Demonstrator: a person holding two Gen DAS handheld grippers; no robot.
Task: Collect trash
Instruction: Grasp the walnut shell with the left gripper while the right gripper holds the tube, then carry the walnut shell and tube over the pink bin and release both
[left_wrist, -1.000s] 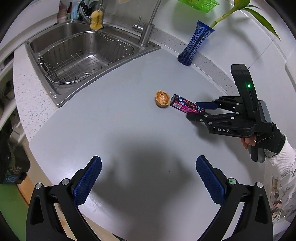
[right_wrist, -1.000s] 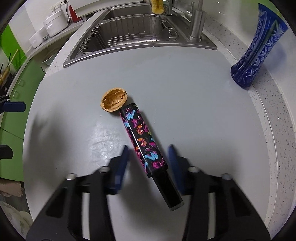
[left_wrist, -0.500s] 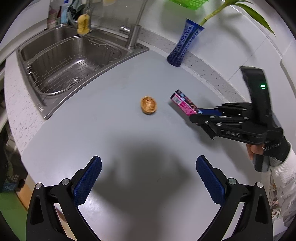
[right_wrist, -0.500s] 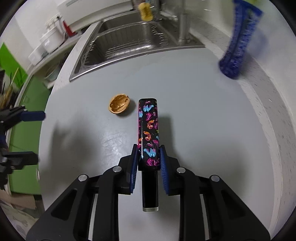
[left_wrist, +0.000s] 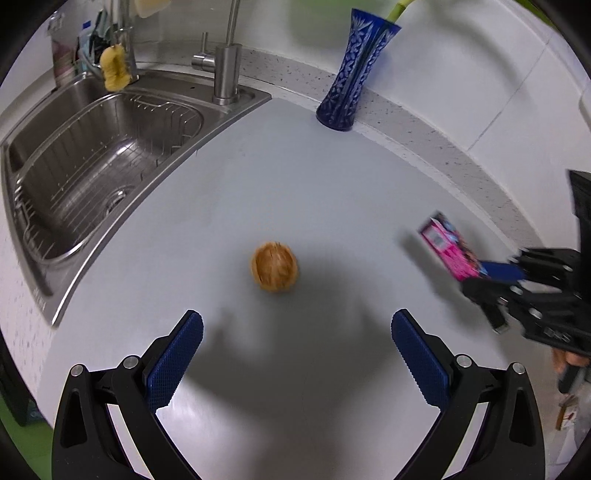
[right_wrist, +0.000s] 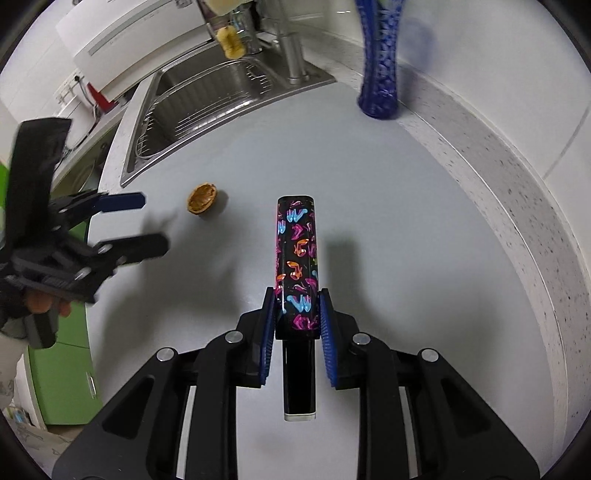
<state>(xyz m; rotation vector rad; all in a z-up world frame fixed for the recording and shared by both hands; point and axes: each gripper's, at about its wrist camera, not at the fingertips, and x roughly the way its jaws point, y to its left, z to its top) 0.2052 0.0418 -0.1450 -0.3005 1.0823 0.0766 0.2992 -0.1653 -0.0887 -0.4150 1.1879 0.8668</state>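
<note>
Right gripper (right_wrist: 296, 326) has its blue ribbed pads clamped on both sides of a long slim box (right_wrist: 296, 266), glossy black with pink, blue and orange squiggles, and it's carrying that box clear of the counter; the shadow sits off to the side beneath it. One plain black end with a pale edge pokes back between the black fingers. From the left wrist camera the same box (left_wrist: 448, 245) shows a pink face, blurred, out at the right edge.

Left gripper (left_wrist: 295, 345), jaws spread wide with nothing between them, hovers over the counter just short of the walnut shell half (left_wrist: 274, 266). That shell is small, rounded, golden brown, wrinkled inside, and it lies alone on the countertop (left_wrist: 280, 173).

Now the surface: smooth, matte, pale grey, with a speckled stone strip along the back and white tiled wall behind. A stainless steel sink (left_wrist: 92, 155) with a wire basket inside takes the left corner, a brushed metal tap (left_wrist: 226, 70) at its rim, a yellow sponge (left_wrist: 115, 68) hanging nearby. A cut-glass cobalt blue vase (left_wrist: 349, 77), waisted and faceted, stands upright on the speckled strip. Green cabinet fronts (right_wrist: 62, 373) show below the counter edge.
</note>
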